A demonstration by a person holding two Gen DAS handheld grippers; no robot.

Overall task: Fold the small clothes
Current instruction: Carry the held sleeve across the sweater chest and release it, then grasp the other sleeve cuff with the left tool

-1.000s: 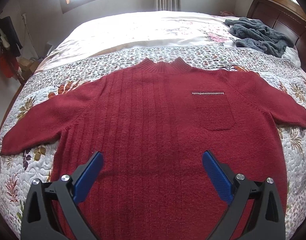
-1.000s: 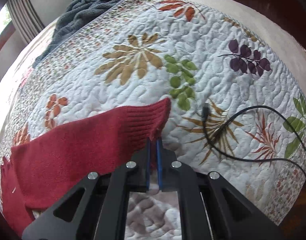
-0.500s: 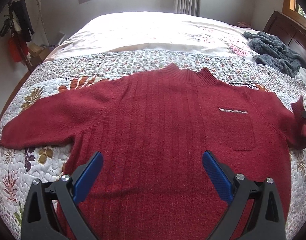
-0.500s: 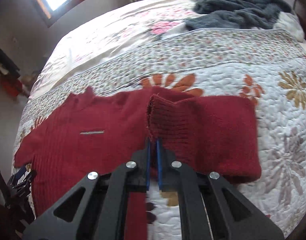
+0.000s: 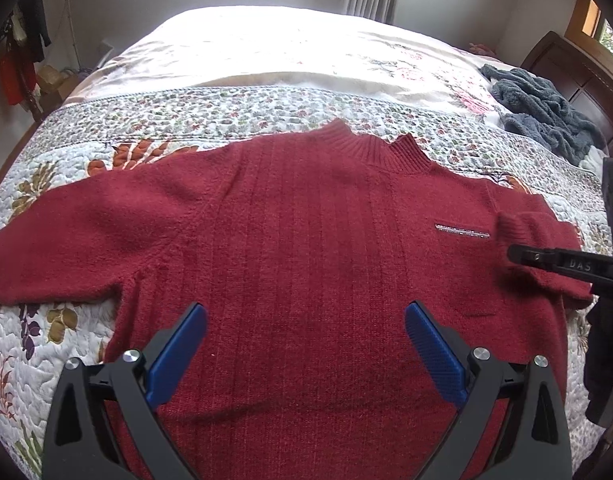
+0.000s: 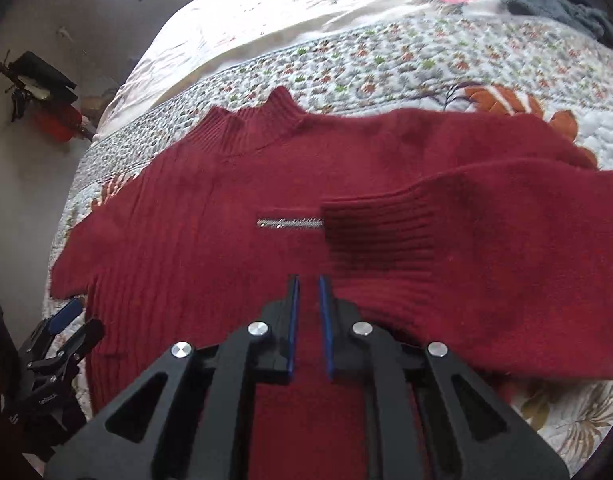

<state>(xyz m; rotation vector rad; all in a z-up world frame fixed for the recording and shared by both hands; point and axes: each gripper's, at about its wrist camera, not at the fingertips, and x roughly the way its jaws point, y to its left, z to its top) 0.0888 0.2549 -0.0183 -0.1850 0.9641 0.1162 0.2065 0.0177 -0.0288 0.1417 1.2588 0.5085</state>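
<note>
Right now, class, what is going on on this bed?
A person with a gripper in each hand is folding a red sweater spread flat on a floral quilt. The right gripper has laid the sweater's right sleeve across the chest; its cuff sits beside the pocket trim, and the jaws show a narrow gap with nothing between them. The left gripper hovers wide open over the hem. The other sleeve lies unfolded.

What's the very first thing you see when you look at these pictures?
A big red sweater lies spread flat across the flowery quilt, filling the middle of the bed. One sleeve is folded in over its chest, its ribbed cuff by the small silver pocket trim. The right gripper sits just behind that cuff, slightly open, and the left gripper hovers wide open over the hem.
</note>
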